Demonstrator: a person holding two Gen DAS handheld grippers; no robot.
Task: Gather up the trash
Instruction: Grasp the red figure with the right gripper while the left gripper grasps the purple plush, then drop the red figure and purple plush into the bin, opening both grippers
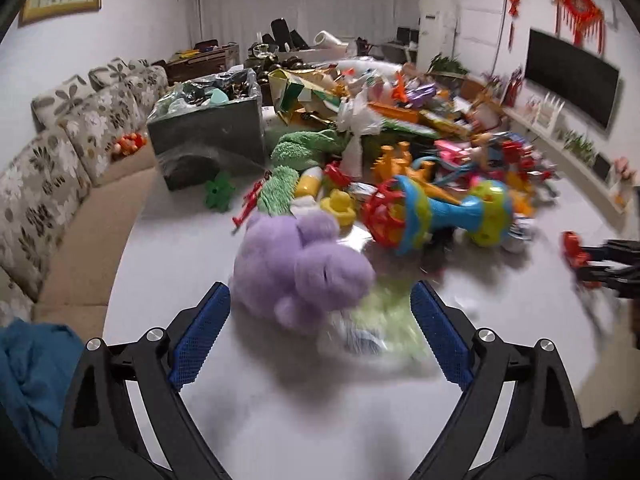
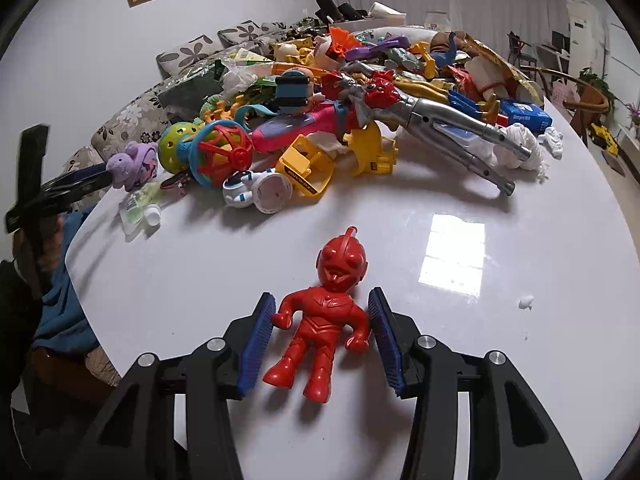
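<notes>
Right gripper [image 2: 322, 336] clamps the red toy figure [image 2: 324, 312] off the white counter [image 2: 400, 220], while left gripper [image 1: 320, 332], jaws apart and empty, hovers over a crumpled wrapper [image 1: 372, 328] beside the purple plush [image 1: 298, 268], likely next trash.

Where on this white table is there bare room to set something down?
Bare white tabletop lies right of the red plastic hero figure, around the window glare, and left of it toward the near edge. The toy pile crowds the far half.

Both the left gripper [image 1: 320, 308] and right gripper [image 2: 322, 316] are built from black plastic linkages. Ridged blue pads [image 1: 200, 340] line the fingers. Silver round-headed screws [image 2: 425, 342] are set at the joints.
</notes>
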